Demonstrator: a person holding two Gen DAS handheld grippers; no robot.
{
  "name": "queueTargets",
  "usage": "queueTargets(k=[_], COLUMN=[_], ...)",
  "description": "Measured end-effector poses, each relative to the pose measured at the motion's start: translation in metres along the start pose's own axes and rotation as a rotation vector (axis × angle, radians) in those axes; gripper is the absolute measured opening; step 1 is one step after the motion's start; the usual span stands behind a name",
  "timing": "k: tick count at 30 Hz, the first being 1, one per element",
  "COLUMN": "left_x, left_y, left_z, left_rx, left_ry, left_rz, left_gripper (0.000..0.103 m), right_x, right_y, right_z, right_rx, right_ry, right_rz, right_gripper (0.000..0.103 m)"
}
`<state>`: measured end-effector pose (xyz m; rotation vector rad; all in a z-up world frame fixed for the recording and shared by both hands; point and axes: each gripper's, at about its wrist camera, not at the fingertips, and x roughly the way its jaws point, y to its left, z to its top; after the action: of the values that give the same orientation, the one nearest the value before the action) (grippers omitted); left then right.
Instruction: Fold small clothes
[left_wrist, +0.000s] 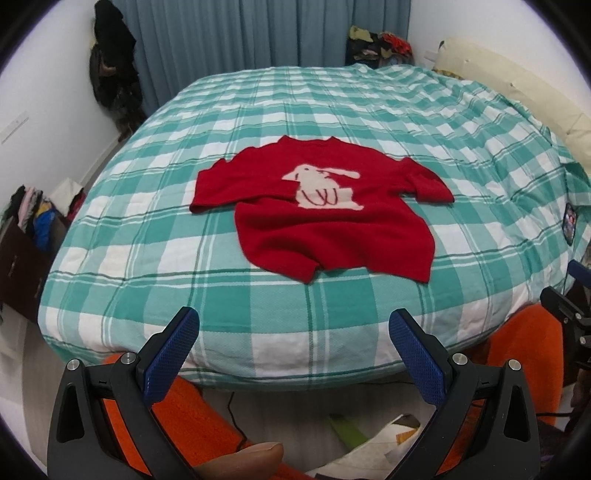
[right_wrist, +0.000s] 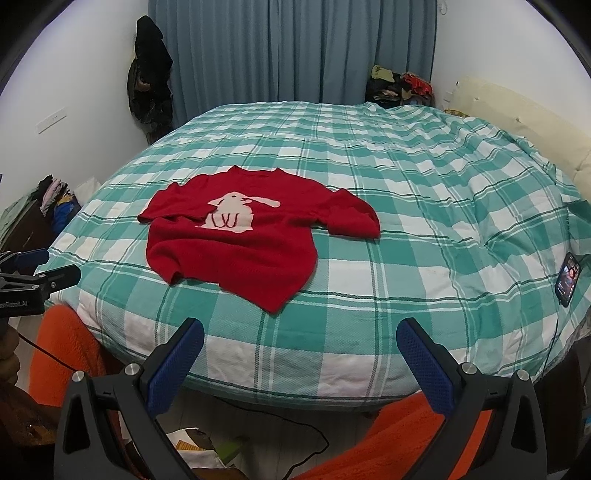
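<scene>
A small red sweater (left_wrist: 325, 221) with a cream rabbit on its front lies spread flat on the green-and-white checked bed (left_wrist: 258, 332), hem toward me, sleeves out to both sides. It also shows in the right wrist view (right_wrist: 236, 247). My left gripper (left_wrist: 293, 321) is open and empty, held off the near edge of the bed, short of the sweater's hem. My right gripper (right_wrist: 301, 330) is open and empty, also at the near edge, to the right of the sweater. The left gripper's body shows at the left edge of the right wrist view (right_wrist: 37, 280).
A phone (right_wrist: 568, 278) lies on the bed at the right edge. A cream headboard (right_wrist: 517, 110) stands at the right. Piles of clothes (right_wrist: 402, 85) sit at the far right corner and on a dark cabinet (left_wrist: 22, 236) at the left. Blue curtains (right_wrist: 295, 51) hang behind.
</scene>
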<state>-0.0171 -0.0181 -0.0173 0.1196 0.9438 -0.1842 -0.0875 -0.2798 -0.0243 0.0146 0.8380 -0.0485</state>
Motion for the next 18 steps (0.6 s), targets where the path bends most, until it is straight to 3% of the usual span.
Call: queueTargets(k=[18], left_x=[0.0041], left_y=[0.0055], left_z=[-0.0005], left_rx=[-0.006], left_ry=[0.026], left_rz=[0.000], left_gripper=[0.102], right_x=[0.0017], right_y=[0.0022], right_z=[-0.0014], right_rx=[0.000], right_ry=[0.011], right_rz=[0.010], right_gripper=[0.103])
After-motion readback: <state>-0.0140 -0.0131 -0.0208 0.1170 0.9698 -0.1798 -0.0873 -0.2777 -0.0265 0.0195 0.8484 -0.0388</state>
